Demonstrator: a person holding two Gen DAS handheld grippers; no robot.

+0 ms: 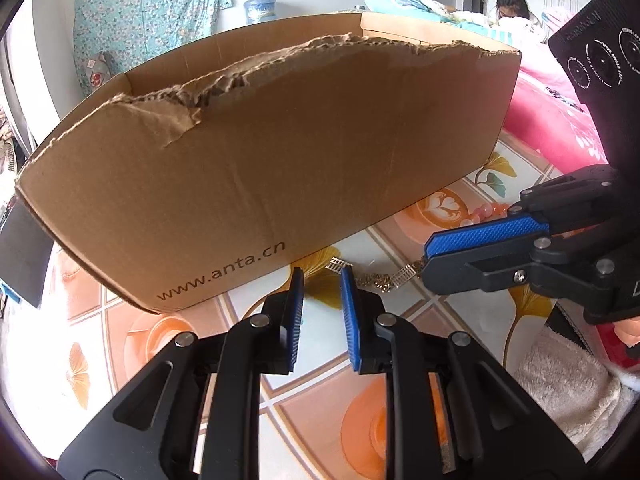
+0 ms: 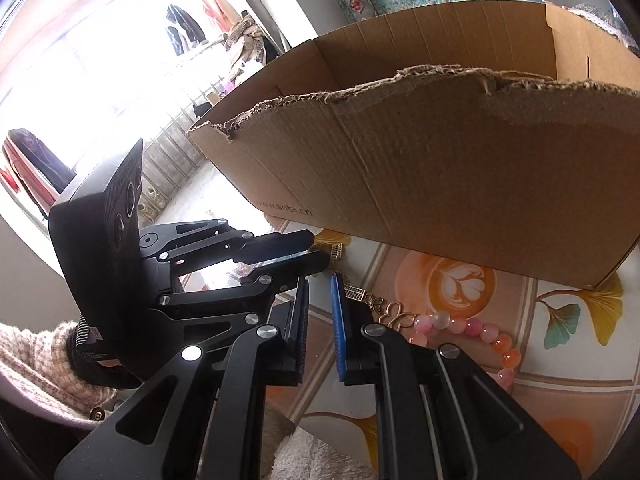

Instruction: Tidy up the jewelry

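The gold chain bracelet [image 1: 380,278] lies on the patterned counter [image 1: 328,360] just near the torn brown cardboard box [image 1: 280,160]. Left claw [image 1: 322,280] and right claw [image 2: 320,284] each stand slightly apart, empty, beside it; pink bead bracelet [image 2: 480,330] lies right.

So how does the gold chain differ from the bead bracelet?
The chain is gold metal with flat ladder-like links; the bracelet is round pink and orange beads. The chain looks thin, the bracelet thicker. Both lie on the table before the box.
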